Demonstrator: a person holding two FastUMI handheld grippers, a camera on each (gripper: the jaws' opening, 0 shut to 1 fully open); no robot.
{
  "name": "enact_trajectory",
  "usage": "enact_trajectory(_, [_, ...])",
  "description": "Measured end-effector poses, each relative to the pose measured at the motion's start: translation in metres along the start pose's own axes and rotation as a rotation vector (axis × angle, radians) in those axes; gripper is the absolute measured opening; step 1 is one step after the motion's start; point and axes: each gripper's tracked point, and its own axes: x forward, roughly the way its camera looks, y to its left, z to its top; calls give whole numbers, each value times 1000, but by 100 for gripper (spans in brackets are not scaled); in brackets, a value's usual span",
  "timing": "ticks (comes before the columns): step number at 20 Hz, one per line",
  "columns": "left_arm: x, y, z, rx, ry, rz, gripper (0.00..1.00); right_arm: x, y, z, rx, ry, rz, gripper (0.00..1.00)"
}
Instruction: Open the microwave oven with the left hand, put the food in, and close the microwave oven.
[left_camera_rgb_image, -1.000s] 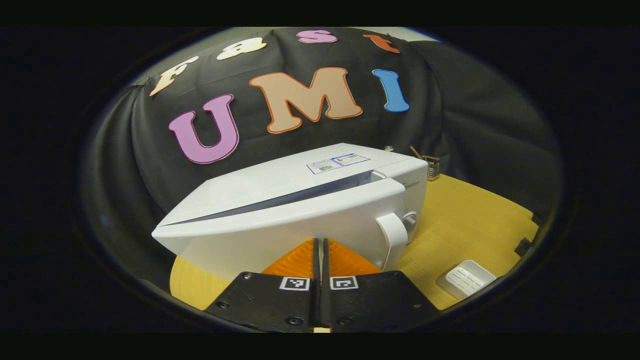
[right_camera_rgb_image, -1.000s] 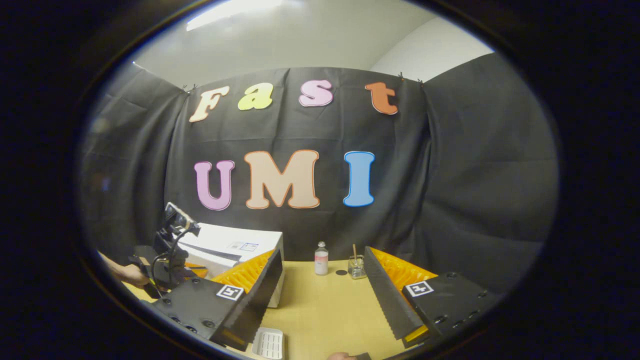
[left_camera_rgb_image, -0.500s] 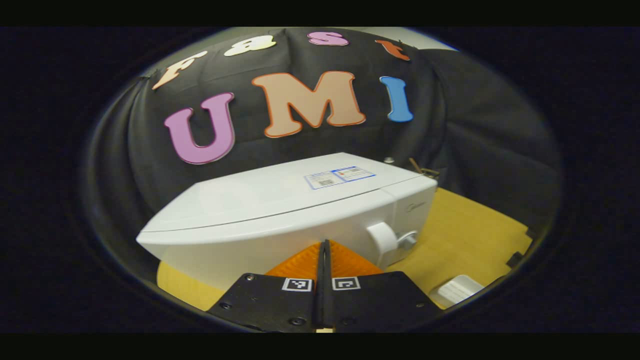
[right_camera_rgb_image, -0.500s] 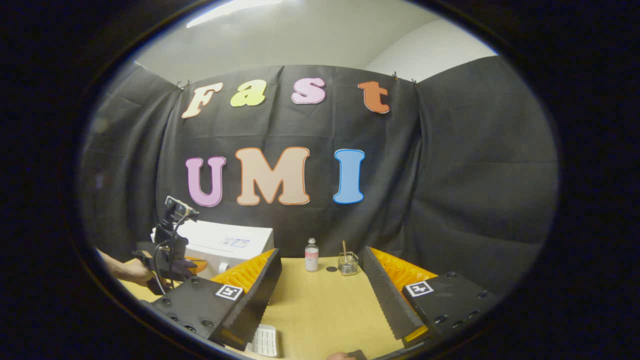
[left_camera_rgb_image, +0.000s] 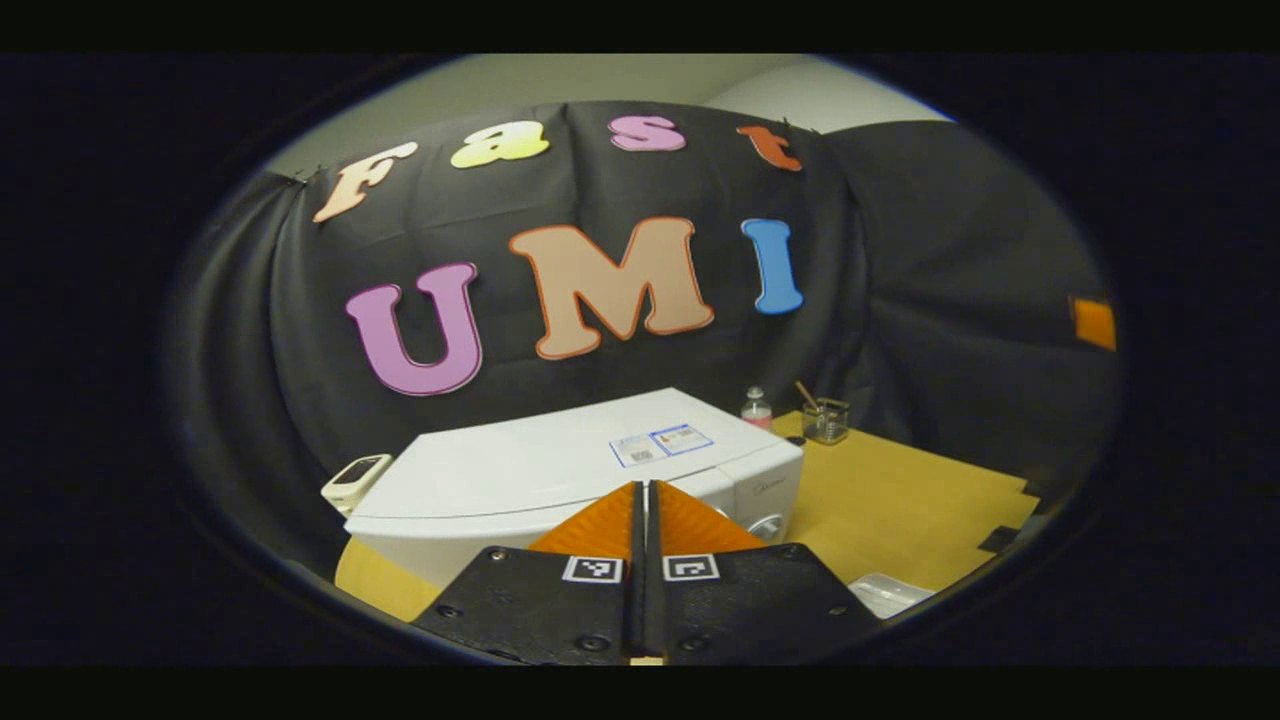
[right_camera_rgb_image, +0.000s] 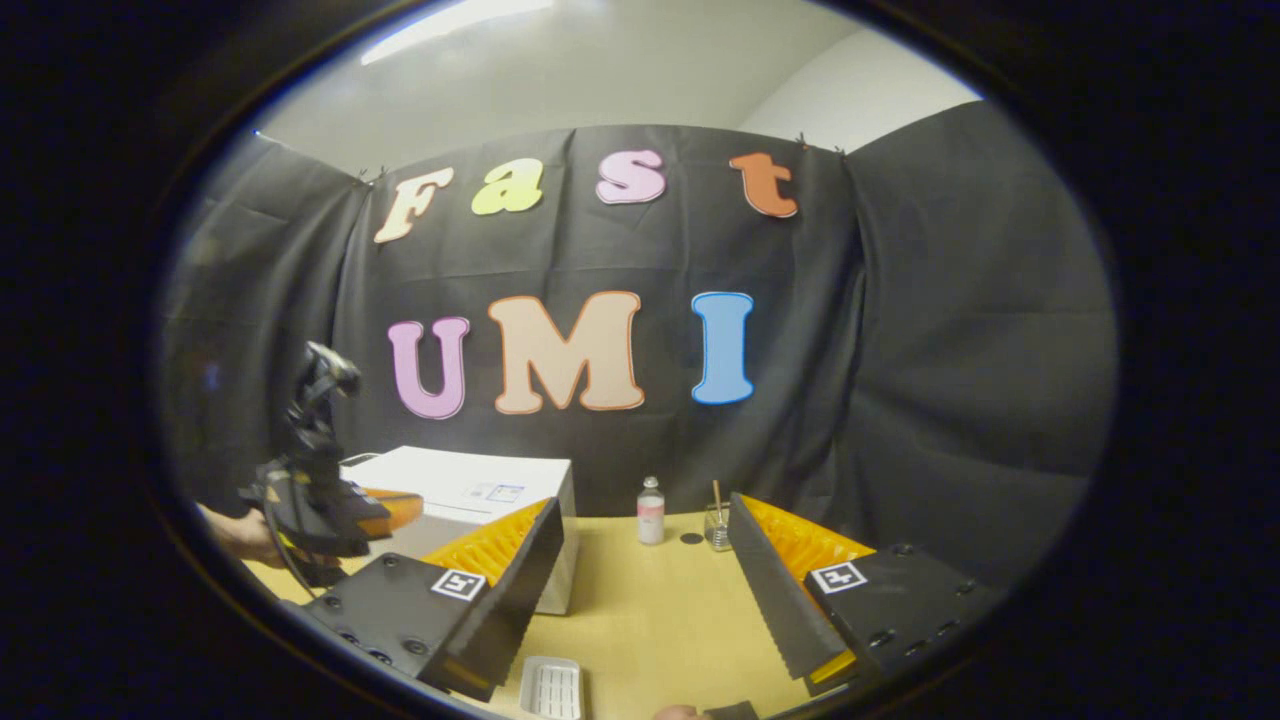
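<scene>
The white microwave (left_camera_rgb_image: 560, 475) stands on the wooden table with its door flush against the body; the inside is hidden. My left gripper (left_camera_rgb_image: 645, 492) is shut with nothing between its orange fingers, and it hangs above and in front of the door. In the right gripper view the microwave (right_camera_rgb_image: 470, 485) sits at the left, and the left gripper (right_camera_rgb_image: 400, 506), held by a hand, hovers just in front of it. My right gripper (right_camera_rgb_image: 642, 545) stands open and empty over the table, to the right of the microwave.
A white ribbed tray (right_camera_rgb_image: 553, 688) lies on the table (right_camera_rgb_image: 660, 620) near its front edge, also visible as the tray (left_camera_rgb_image: 885, 592). A small bottle (right_camera_rgb_image: 650, 510) and a glass jar with a stick (right_camera_rgb_image: 716, 527) stand at the back. A small white device (left_camera_rgb_image: 355, 472) sits left of the microwave.
The microwave door went from ajar to fully closed. The left gripper, still shut, then drew back and rose away from the door. The right gripper stayed open, barely moving.
</scene>
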Motion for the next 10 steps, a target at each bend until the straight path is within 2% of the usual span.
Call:
enact_trajectory(3, [-54, 38, 75, -69, -172, 122, 2, 7, 17, 9, -7, -9, 38, 100])
enact_trajectory(4, [-67, 45, 91, -89, -204, 149, 33, 10, 22, 16, -10, -19, 47, 95])
enact_trajectory(5, [-75, 50, 105, -93, -205, 163, 64, 12, 26, 22, -13, -28, 56, 95])
enact_trajectory(6, [-77, 54, 87, -82, -175, 201, 94, 15, 31, 28, -15, -38, 67, 100])
enact_trajectory(7, [-84, 55, 78, -77, -137, 220, 92, 19, 37, 35, -14, -45, 80, 100])
enact_trajectory(8, [-87, 50, 70, -85, -100, 214, 98, 22, 42, 42, -11, -56, 91, 95])
enact_trajectory(9, [-91, 46, 63, -116, -76, 211, 96, 25, 47, 51, -8, -74, 101, 100])
enact_trajectory(10, [-95, 41, 58, -152, -61, 208, 98, 28, 49, 53, -6, -82, 106, 100])
